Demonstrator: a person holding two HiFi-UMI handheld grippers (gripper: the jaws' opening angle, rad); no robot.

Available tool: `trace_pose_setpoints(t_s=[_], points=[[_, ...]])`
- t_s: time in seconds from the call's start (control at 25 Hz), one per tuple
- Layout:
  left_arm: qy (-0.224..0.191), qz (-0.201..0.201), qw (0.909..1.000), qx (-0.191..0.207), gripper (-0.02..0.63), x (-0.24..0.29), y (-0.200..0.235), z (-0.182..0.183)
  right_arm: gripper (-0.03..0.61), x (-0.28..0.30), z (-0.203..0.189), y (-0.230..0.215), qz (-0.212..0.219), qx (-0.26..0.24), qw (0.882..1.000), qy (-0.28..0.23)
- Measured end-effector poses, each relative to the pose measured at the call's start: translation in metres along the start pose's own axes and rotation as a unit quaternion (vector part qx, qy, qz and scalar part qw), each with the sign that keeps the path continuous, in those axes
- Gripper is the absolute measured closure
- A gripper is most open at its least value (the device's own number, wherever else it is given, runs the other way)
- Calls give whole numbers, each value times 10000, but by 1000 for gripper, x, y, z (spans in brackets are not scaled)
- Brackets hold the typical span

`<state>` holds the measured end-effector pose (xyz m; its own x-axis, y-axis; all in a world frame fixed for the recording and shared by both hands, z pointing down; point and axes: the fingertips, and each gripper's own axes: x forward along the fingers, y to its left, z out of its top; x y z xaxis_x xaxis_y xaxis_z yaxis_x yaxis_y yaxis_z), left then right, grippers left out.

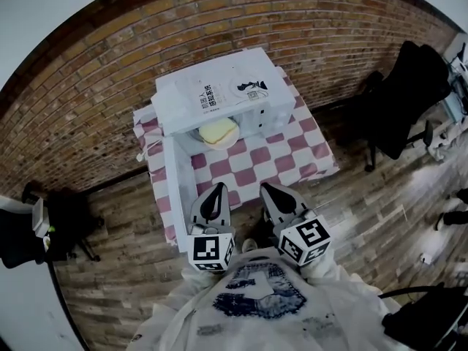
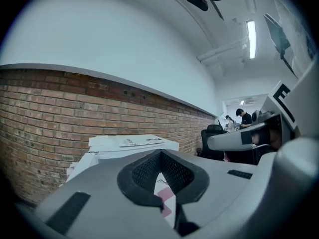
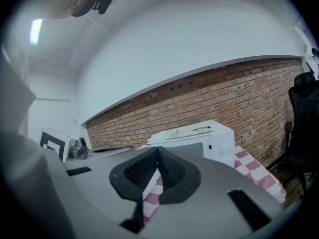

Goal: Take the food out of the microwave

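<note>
Flat, pale yellow food (image 1: 219, 131) sits inside the open white microwave (image 1: 219, 93). The left gripper (image 1: 214, 191) and right gripper (image 1: 270, 190) are closed and empty, over the table's (image 1: 252, 168) near edge.

In the head view, the roof of the microwave (image 1: 219, 93) hides the back of the food (image 1: 219, 131) at upper centre. The print (image 1: 208, 92) on the roof is too small to read. In the left gripper view, the left claw (image 2: 160, 152) fills the lower frame and hides the microwave's opening, leaving a sliver of checked cloth (image 2: 166, 203). In the right gripper view, the right claw (image 3: 158, 151) covers the microwave's lower front. The right edge cuts off a black chair (image 3: 304, 128).
</note>
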<state>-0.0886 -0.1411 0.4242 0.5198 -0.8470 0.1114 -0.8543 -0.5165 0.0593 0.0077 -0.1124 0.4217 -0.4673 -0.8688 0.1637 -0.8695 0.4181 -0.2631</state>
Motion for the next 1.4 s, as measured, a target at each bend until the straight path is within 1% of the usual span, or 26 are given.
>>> trace_pose_setpoints(t_s=[0.24,0.48,0.76,1.04,1.4], points=[[8,223,9997,-95,606,27,12,3,565,30,9,-18,280,-22,9996,67],[109,514,9985,-119,606,58,26,2,565,57,22,-43,489,-53,9988,69],[194,771,9964,-289,606,90,35,0,565,87,31,-73,752,-43,9970,152],[358,1052,9928,-452,606,105,50,-11,565,110,33,-88,984,-45,9948,245],[381,1217,9905,-521,604,113,57,-18,565,123,33,-96,1165,-125,9926,329]])
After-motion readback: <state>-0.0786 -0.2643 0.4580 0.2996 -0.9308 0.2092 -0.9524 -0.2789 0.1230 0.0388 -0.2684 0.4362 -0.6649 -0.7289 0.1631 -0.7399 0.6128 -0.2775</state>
